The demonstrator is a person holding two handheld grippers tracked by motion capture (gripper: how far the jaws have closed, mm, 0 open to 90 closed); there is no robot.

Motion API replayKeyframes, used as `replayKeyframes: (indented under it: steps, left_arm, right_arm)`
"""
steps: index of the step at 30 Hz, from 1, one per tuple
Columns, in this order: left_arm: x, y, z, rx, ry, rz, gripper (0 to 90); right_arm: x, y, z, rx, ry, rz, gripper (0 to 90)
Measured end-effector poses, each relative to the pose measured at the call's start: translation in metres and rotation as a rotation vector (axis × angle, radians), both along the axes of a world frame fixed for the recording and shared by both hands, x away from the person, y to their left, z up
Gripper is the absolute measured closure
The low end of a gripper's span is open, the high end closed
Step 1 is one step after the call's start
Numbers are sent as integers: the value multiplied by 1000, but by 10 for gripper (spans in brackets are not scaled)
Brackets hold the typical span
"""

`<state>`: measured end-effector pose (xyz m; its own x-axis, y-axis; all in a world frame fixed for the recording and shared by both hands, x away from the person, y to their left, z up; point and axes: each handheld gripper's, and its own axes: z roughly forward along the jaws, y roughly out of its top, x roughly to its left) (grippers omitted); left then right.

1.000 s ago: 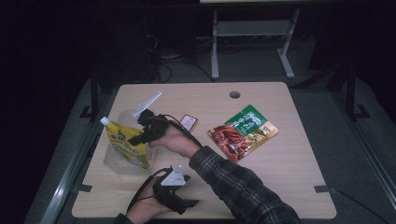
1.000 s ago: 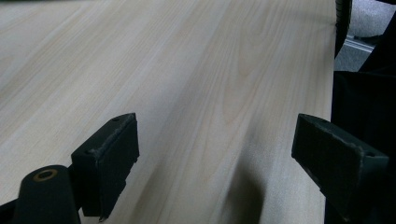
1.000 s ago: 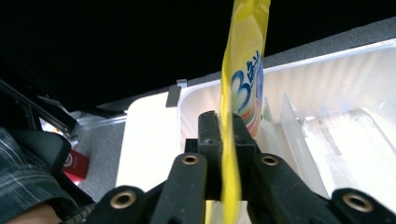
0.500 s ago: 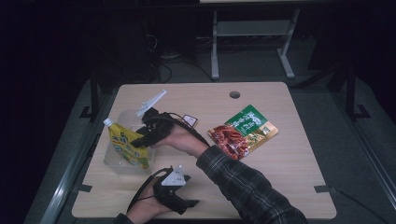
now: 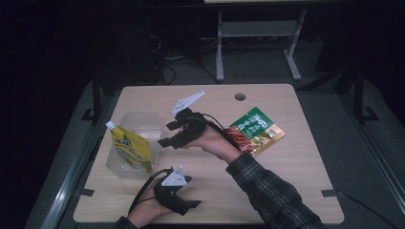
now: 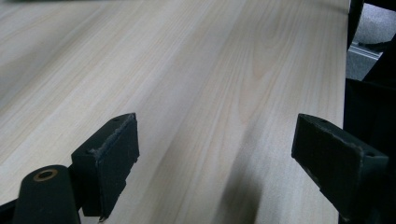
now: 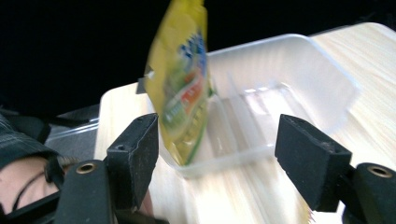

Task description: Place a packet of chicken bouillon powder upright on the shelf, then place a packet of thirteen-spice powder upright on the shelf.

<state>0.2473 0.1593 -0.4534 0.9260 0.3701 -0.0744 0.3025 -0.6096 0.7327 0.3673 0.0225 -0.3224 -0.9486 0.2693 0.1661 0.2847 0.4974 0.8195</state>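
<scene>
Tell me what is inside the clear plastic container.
The clear plastic container holds one yellow spouted pouch, standing tilted against its near end. The rest of the floor looks bare through the walls. The pouch hides the patch beneath it.

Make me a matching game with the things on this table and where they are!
Things:
1. yellow pouch
2. green packet
3. left tool
4. clear tub

Places:
A. lying flat on the right part of the table
B. near the table's front edge, open
C. standing in the tub
D. on the left part of the table

Pairs: 1-C, 2-A, 3-B, 4-D
</scene>
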Motion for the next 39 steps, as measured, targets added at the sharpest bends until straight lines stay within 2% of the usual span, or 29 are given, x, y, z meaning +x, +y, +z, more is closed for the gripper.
replayKeyframes:
  steps: [1, 3, 11, 12, 15, 16, 17, 19, 20, 22, 23, 24, 26, 28, 29, 30, 31, 32, 33, 35, 36, 37, 39]
  left_arm:
    - [0, 0, 0, 1, -2, 5, 144]
    - [0, 1, 1, -2, -3, 11, 145]
    - [1, 2, 0, 2, -7, 30, 144]
    - [1, 2, 0, 5, -4, 32, 144]
    - [2, 3, 0, 0, -7, 47, 147]
    - [2, 3, 0, -3, -6, 54, 149]
    - [2, 3, 0, -9, -2, 67, 149]
    - [3, 5, 1, 1, -1, 78, 151]
    - [3, 5, 1, 4, -2, 82, 152]
    - [4, 6, 1, 8, -3, 86, 155]
    - [5, 5, 2, -7, 8, 99, 164]
    - [5, 5, 2, -7, 8, 99, 188]
    - [6, 4, 3, -20, 20, 104, 219]
    - [8, 3, 4, -22, 26, 109, 235]
    - [10, 2, 5, -21, 25, 108, 261]
    - [10, 1, 6, -19, 35, 113, 314]
    - [12, 0, 8, -22, 35, 112, 314]
    - [14, -2, 9, -24, 38, 112, 402]
    - [16, -4, 10, -28, 40, 121, 448]
    - [22, -7, 14, -36, 39, 132, 502]
    - [25, -8, 15, -42, 41, 138, 502]
    - [30, -11, 17, -42, 41, 151, 560]
    - [36, -12, 20, -26, 30, 169, 592]
  right_arm:
    - [0, -14, -4, 7, 4, -30, 298]
    - [0, -21, -6, 6, 1, -44, 295]
    - [-10, -73, -25, 9, 1, -143, 287]
    - [-14, -84, -31, 4, 1, -168, 281]
    - [-18, -95, -38, -3, -4, -187, 275]
    - [-25, -106, -46, -14, -3, -212, 272]
    - [-25, -106, -46, -14, -3, -212, 272]
    - [-31, -117, -54, -30, -16, -234, 269]
    - [-39, -129, -62, -43, -14, -257, 265]
    - [-43, -135, -67, -43, -17, -270, 263]
    - [-52, -148, -76, -45, -1, -306, 261]
    - [-52, -148, -76, -45, -1, -306, 261]
    - [-67, -164, -89, -58, 20, -344, 256]
    - [-72, -169, -93, -53, 30, -358, 256]
    - [-76, -174, -97, -45, 32, -363, 256]
    - [-84, -183, -103, -34, 57, -381, 256]
    - [-84, -183, -103, -34, 57, -381, 256]
    - [-92, -189, -109, -37, 63, -401, 255]
    - [-96, -191, -112, -43, 61, -406, 254]
    - [-103, -195, -116, -65, 62, -413, 248]
    - [-103, -195, -116, -65, 62, -413, 248]
    - [-107, -198, -120, -97, 45, -422, 245]
    - [-110, -201, -123, -107, 42, -425, 242]
